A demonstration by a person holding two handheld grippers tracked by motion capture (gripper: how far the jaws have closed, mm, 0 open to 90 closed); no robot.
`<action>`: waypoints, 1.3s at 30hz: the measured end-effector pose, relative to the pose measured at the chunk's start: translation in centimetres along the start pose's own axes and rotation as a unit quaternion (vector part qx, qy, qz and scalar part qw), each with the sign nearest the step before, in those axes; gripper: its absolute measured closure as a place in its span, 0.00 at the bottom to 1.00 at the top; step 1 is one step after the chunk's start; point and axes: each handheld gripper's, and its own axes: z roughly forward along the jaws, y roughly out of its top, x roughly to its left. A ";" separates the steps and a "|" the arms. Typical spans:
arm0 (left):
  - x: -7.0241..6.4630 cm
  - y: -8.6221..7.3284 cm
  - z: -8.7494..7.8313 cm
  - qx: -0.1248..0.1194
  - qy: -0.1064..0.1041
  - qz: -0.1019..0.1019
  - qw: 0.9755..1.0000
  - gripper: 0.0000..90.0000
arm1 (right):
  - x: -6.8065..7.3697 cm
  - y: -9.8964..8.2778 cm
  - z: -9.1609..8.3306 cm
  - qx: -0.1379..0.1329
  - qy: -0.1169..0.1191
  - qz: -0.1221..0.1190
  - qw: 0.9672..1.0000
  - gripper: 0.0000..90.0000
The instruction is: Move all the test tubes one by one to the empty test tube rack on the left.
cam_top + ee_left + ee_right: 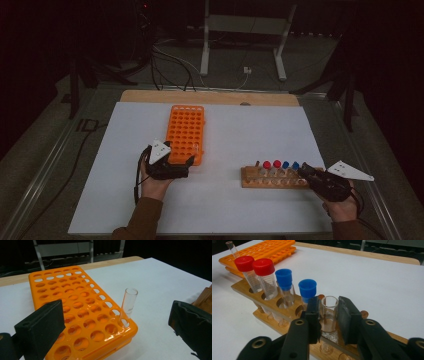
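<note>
Where cables trail, white tabletop (235, 135)

The high view looks forward and down on the white table sheet (240, 145) from afar, the orange plastic tube rack (186, 133) left of centre. The left gripper view sits low and close at that rack's (75, 312) near corner, facing along it. The right gripper view, close over the wooden tube stand (269, 306), sees the rack (262, 252) beyond.
</note>
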 end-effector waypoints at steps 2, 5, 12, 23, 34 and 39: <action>0.0 0.0 0.0 0.000 0.000 -0.001 1.000 0.01 | 0.0 0.0 0.1 -0.001 0.000 0.001 1.000 0.78; 0.0 0.0 0.0 0.000 0.000 -0.001 1.000 0.01 | 0.2 -0.1 0.4 0.002 -0.001 -0.001 1.000 0.78; 0.0 0.0 0.0 -0.001 0.000 -0.002 1.000 0.01 | 0.5 0.0 0.6 0.003 -0.005 -0.013 1.000 0.84; 0.0 -0.1 0.1 0.002 0.001 -0.003 1.000 0.01 | 0.3 0.6 -0.1 -0.006 -0.006 -0.007 1.000 0.84; -0.1 -0.1 0.1 0.000 0.000 -0.002 1.000 0.01 | 0.5 4.0 -1.8 -0.029 -0.006 -0.017 0.999 0.84; -0.3 0.2 -0.1 -0.003 -0.001 0.001 1.000 0.01 | 0.7 6.0 -2.3 -0.038 -0.009 -0.037 0.999 0.84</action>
